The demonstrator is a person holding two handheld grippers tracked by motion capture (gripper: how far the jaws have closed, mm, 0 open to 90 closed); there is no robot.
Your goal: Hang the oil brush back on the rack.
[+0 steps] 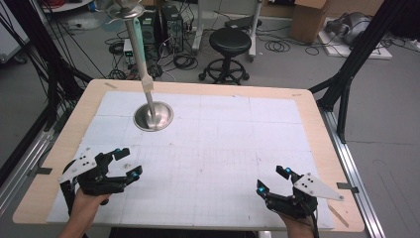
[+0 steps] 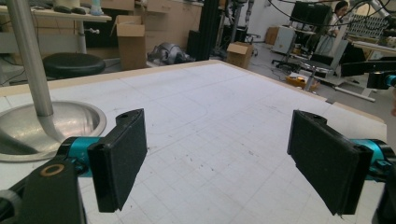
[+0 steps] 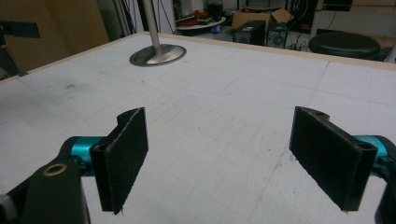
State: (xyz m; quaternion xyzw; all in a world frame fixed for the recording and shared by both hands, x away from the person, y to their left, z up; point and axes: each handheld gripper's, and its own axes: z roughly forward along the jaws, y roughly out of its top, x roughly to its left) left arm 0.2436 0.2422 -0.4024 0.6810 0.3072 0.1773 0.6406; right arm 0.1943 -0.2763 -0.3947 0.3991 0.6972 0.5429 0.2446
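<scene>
The left gripper point(image 1: 128, 162) sits at the near left of the table point(image 1: 307, 106). Its jaws are wide apart and hold nothing. The right gripper point(image 1: 272, 179) sits at the near right, and its jaws are wide apart too, with nothing between them. A hand point(image 1: 86, 206) holds the left one from below.

The thing closest to them is a shiny metal stand point(image 1: 153, 116). It has a round flat base on the white mat point(image 1: 223, 144), at the far left part of the table, and a thin pole point(image 1: 134, 37) going up from it. In the left gripper view the base point(image 2: 46, 128) is just past the left jaw, near but not touching. In the right gripper view the stand point(image 3: 158, 54) is well away, across the mat.

So the job looks like it has not started (nothing is picked up, nothing is touched). Both grippers are low over the mat and ready. I think the left one is the better one to reach the stand, since it is much nearer. All of the work is left to do: reach, close on something, and move it.

Behind the table there is a black stool point(image 1: 230, 42) on the floor.
</scene>
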